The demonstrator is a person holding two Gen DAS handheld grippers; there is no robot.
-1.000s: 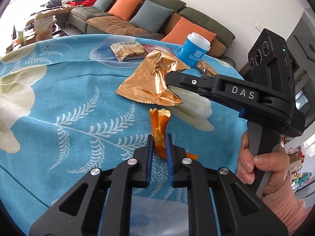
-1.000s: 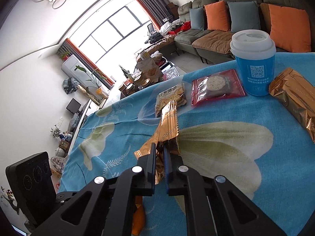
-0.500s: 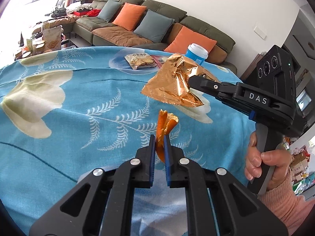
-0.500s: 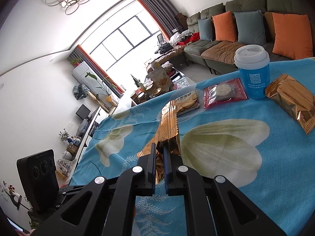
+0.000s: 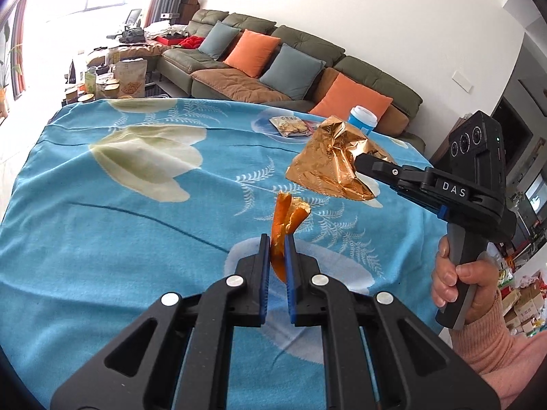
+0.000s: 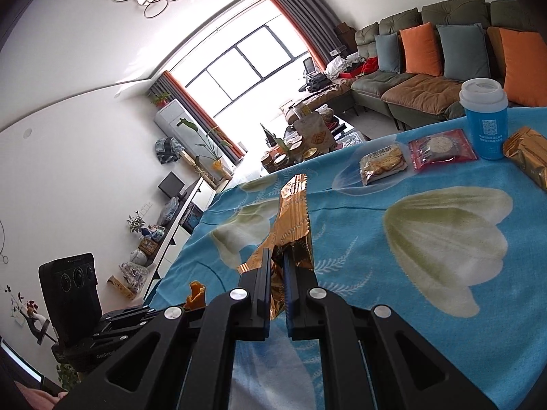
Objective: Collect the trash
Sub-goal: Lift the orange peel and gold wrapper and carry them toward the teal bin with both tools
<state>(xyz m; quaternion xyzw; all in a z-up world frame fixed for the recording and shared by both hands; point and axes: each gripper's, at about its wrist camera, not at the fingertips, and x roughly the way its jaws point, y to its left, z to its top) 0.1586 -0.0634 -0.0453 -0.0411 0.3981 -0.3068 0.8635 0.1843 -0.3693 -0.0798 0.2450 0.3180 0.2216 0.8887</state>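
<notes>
The table (image 5: 102,225), under its blue flowered cloth, now lies further below both claws than it did a second ago: both loads have been lifted clear and are hanging in the air. That suggests the picking-up step is done for these two pieces and the carry to a bin comes next; no bin shows in either view.

The right gripper (image 6: 277,266) is clamped on the gold wrapper (image 6: 290,225), jaws nearly together with the foil pinched between them. In the left view the wrapper (image 5: 328,167) hangs at about 1 o'clock from the left claw, crumpled and well off the cloth.

The left gripper (image 5: 277,253) is closed tight on the orange peel (image 5: 285,220), which stands up out of the jaws, its curled top free. In the right view the peel (image 6: 195,294) shows at 8 o'clock, low beside the left tool.

Left on the table, at 1 to 2 o'clock in the right view: the blue cup (image 6: 485,119), a red packet (image 6: 439,148), a cracker packet (image 6: 381,164) and a second gold wrapper (image 6: 528,157) touching the cup's base. Whether these count as trash I cannot tell.
</notes>
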